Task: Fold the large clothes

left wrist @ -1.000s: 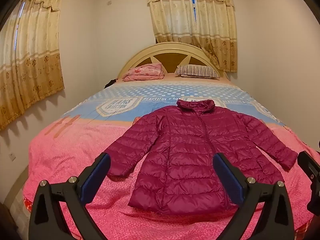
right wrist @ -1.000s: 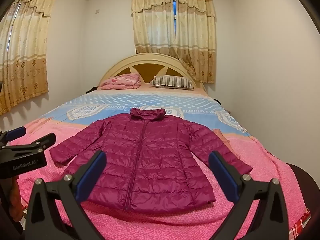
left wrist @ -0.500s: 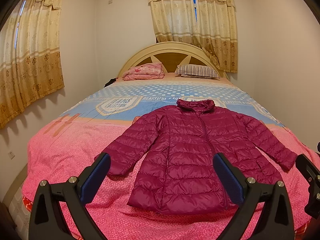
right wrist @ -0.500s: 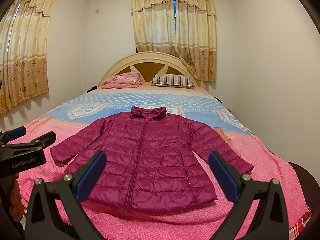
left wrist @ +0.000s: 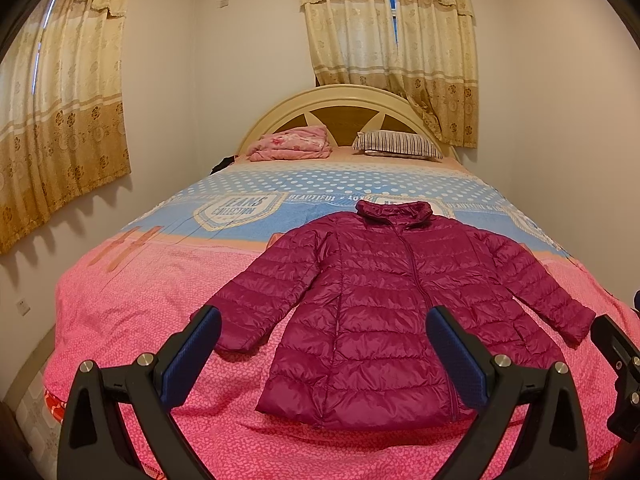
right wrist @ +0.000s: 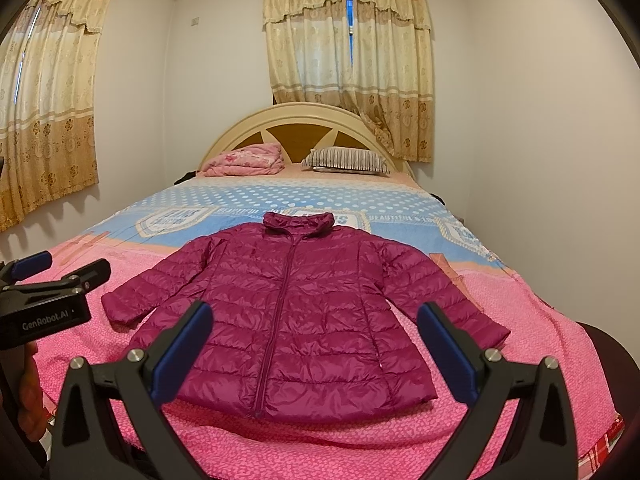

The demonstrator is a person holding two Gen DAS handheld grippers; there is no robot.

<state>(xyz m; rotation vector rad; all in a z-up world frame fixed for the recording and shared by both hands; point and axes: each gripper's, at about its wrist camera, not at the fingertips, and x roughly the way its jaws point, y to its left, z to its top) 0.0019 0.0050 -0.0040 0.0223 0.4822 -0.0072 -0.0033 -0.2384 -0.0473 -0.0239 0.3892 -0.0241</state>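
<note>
Curtains (left wrist: pixel 68 120) in gold and cream are hanging over the window at far left, beside a bed (left wrist: pixel 132 312) that is wearing a pink and blue printed cover. Left gripper (left wrist: pixel 324 356) is hovering above the foot of the bed with its blue-padded fingers spread wide, gripping nothing. Lying flat and zipped on the pink part of the cover, collar toward the headboard (right wrist: pixel 308 128) and both sleeves angling outward, is a magenta quilted puffer jacket (right wrist: pixel 296 308). Folded pink bedding (right wrist: pixel 244 160) and a striped pillow (right wrist: pixel 348 160) are resting side by side at the head. Right gripper (right wrist: pixel 316 344) is likewise hanging over the jacket's hem, its fingers wide apart and empty.
</note>
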